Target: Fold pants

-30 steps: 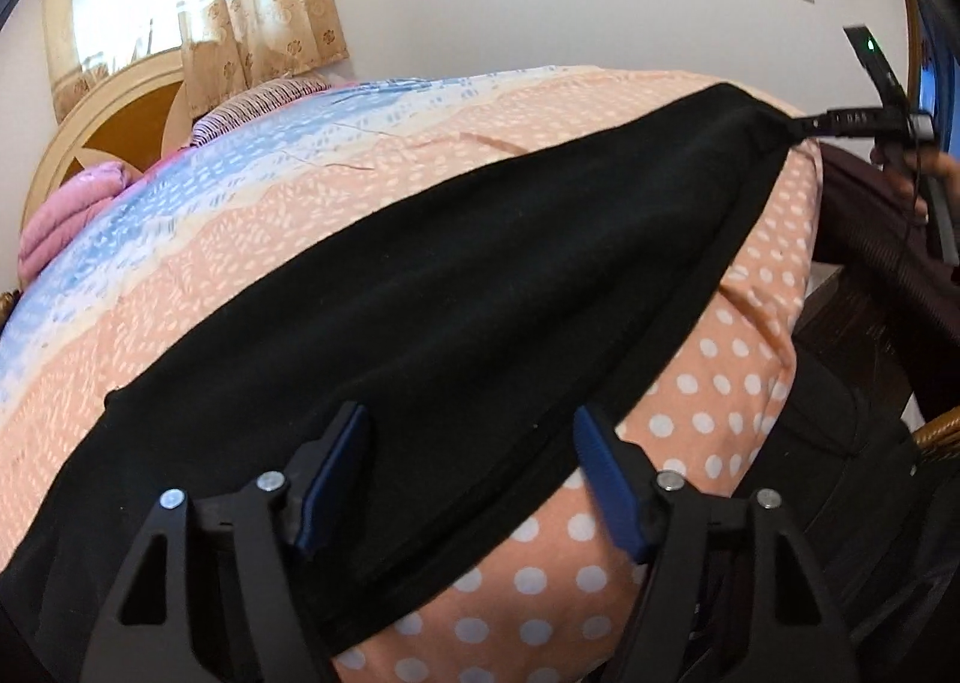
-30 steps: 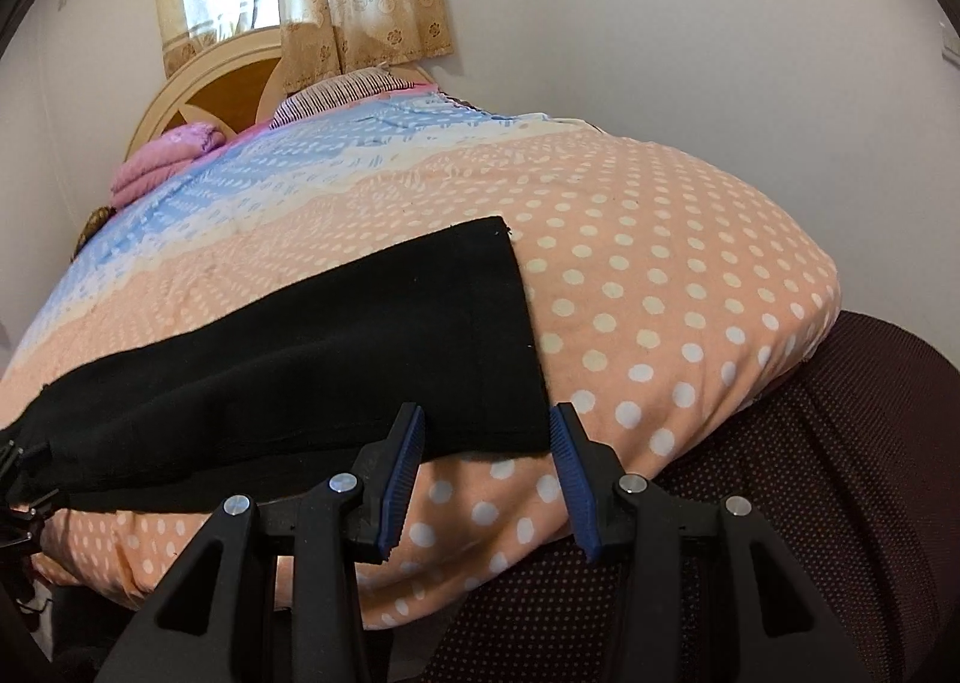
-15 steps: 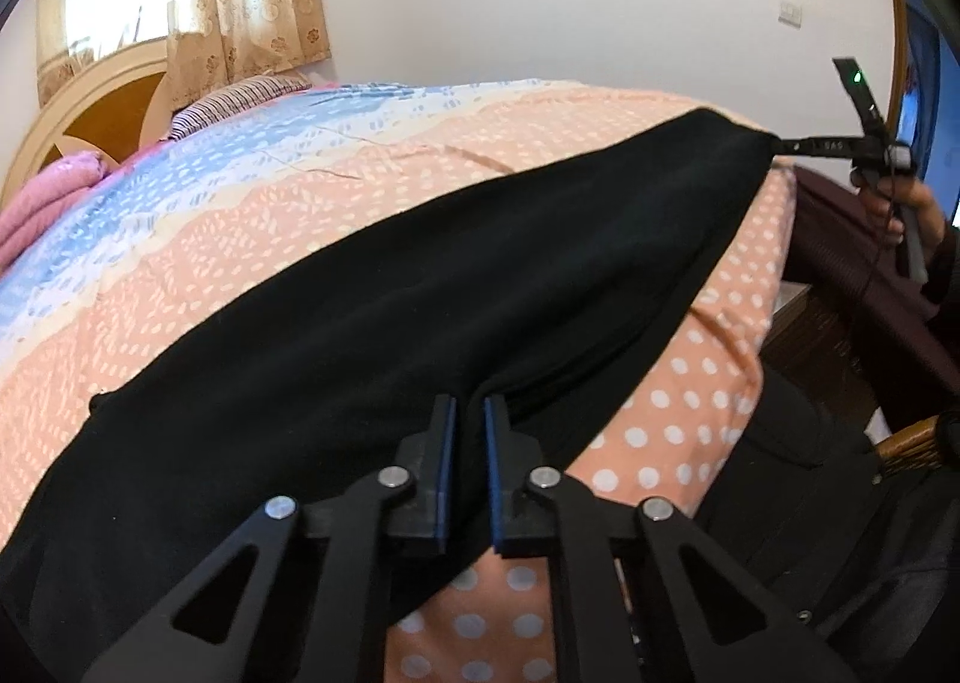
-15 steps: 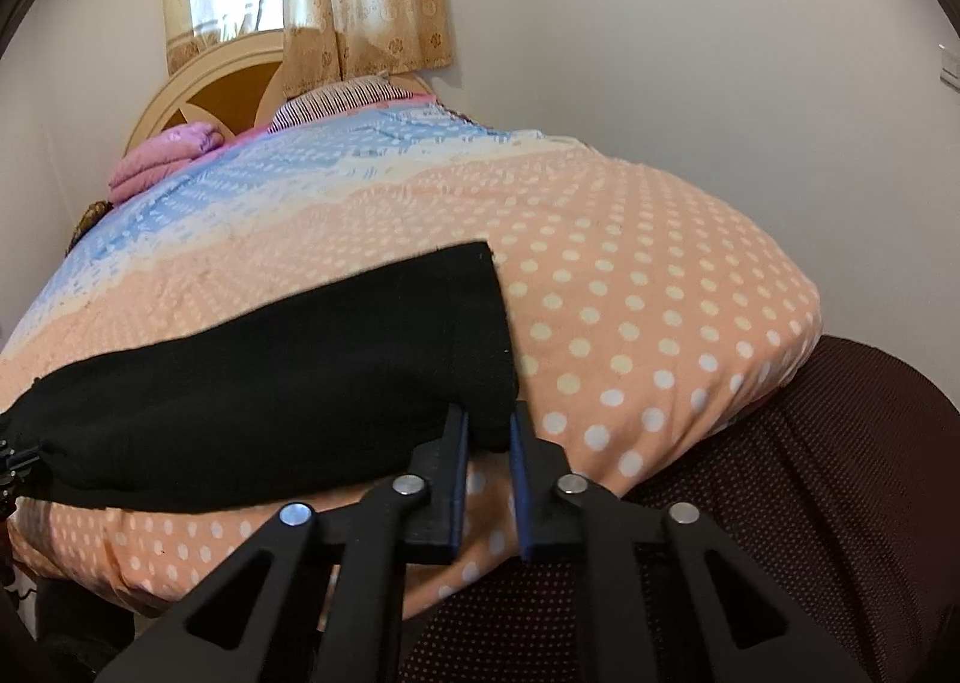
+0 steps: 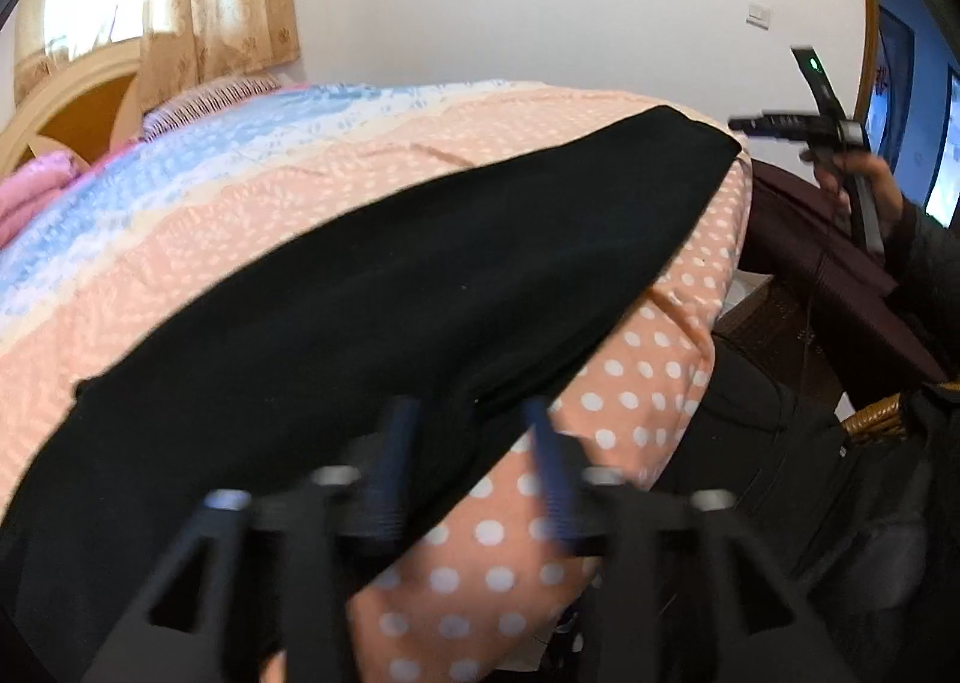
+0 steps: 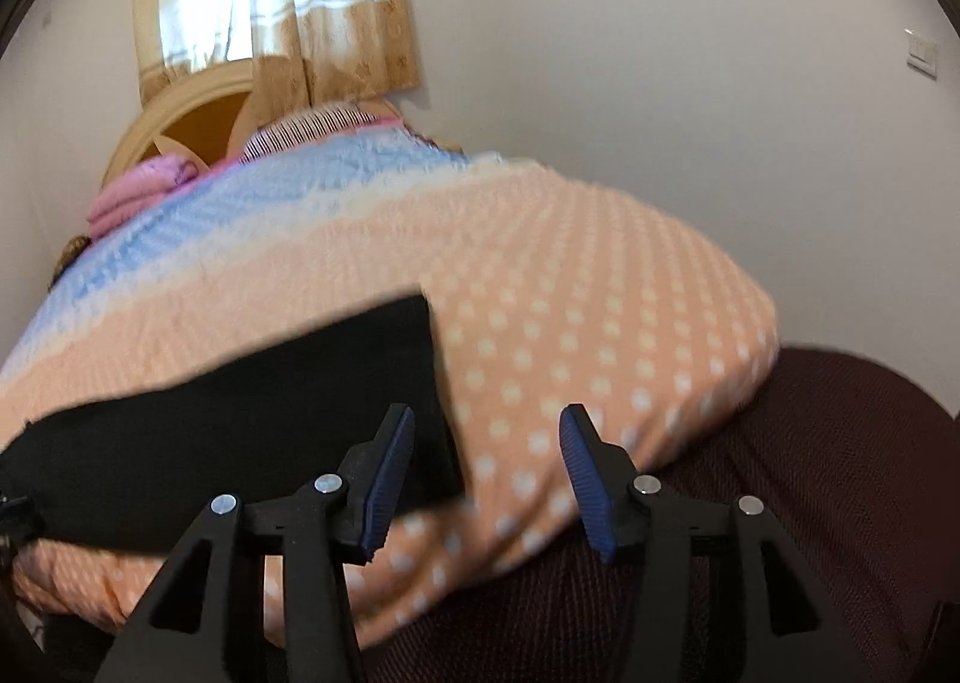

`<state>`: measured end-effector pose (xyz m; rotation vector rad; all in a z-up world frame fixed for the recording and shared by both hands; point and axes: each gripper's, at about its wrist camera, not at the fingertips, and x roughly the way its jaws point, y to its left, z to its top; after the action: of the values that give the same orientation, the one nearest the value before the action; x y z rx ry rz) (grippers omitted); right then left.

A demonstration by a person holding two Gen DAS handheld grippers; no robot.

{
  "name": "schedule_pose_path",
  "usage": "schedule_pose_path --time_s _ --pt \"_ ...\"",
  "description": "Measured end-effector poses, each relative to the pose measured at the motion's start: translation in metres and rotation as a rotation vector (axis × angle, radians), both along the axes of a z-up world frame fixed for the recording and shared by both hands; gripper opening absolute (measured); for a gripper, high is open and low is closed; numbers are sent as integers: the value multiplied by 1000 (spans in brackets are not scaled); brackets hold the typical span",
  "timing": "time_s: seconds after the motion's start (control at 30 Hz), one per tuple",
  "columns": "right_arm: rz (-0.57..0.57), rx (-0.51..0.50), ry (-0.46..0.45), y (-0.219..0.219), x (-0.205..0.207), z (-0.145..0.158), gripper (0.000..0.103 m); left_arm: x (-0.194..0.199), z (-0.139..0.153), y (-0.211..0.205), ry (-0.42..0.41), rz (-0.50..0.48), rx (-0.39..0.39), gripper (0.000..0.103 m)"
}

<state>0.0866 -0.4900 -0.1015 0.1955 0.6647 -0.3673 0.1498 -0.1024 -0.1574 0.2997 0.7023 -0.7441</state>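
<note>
Black pants point(image 5: 420, 293) lie stretched flat across the polka-dot bedspread point(image 5: 630, 401), near the bed's front edge. My left gripper point(image 5: 471, 443) hovers over their near edge, blurred. Its jaws are opening, the cloth lies loose under the gap and the pads do not press it. In the right wrist view the pants' square end point(image 6: 240, 431) lies by the left finger of my right gripper point(image 6: 486, 461), whose jaws are also opening over the corner and bedspread, gripping nothing. The left wrist view shows the right gripper point(image 5: 780, 125), held by a hand, just off the pants' far end.
A dark maroon cover point(image 6: 780, 503) spreads below the bed's right corner. A wooden headboard point(image 6: 180, 125), a striped pillow and pink folded cloth point(image 6: 138, 191) lie at the far end under a curtained window. A wicker basket edge point(image 5: 870, 419) and dark bags sit at the right.
A second ago both grippers stood open, half a second ago both were shut at the pants' edge, and now both have opened again. The right gripper has drawn back off the pants' end.
</note>
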Motion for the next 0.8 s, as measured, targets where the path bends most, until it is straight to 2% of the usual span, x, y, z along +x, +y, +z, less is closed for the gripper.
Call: schedule_pose_path --time_s 0.03,0.13,0.2,0.23,0.27,0.3,0.43,0.5,0.6,0.7,0.77,0.8 --pt "18 22 -4 -3 9 4 53 -2 3 2 -15 -3 -2 68" --pt "62 108 -11 -12 39 7 52 -7 11 14 -48 10 -1 68" --pt "75 140 46 -16 68 -3 52 -3 14 27 -57 57 -19 69" --pt "86 164 71 -17 79 -9 48 0 14 30 -59 76 -18 72" --pt "92 193 99 -20 91 -17 37 4 13 35 -64 108 -12 74" --pt "85 194 118 -21 100 -21 14 7 11 41 -68 137 -10 75" --pt "73 107 49 -10 100 -5 10 19 -4 54 -52 209 1 78" --pt "40 77 50 -10 102 -6 8 22 -14 56 -22 214 5 79" --pt "-16 16 118 -21 111 -23 8 19 -23 51 -34 205 25 80" --pt "-44 -27 91 -18 98 -16 11 17 -18 52 -26 210 19 80" --pt "-35 -69 60 -1 86 -3 26 13 -13 56 -45 216 22 80" --pt "-3 -75 37 8 80 4 37 10 -10 58 -58 222 29 80"
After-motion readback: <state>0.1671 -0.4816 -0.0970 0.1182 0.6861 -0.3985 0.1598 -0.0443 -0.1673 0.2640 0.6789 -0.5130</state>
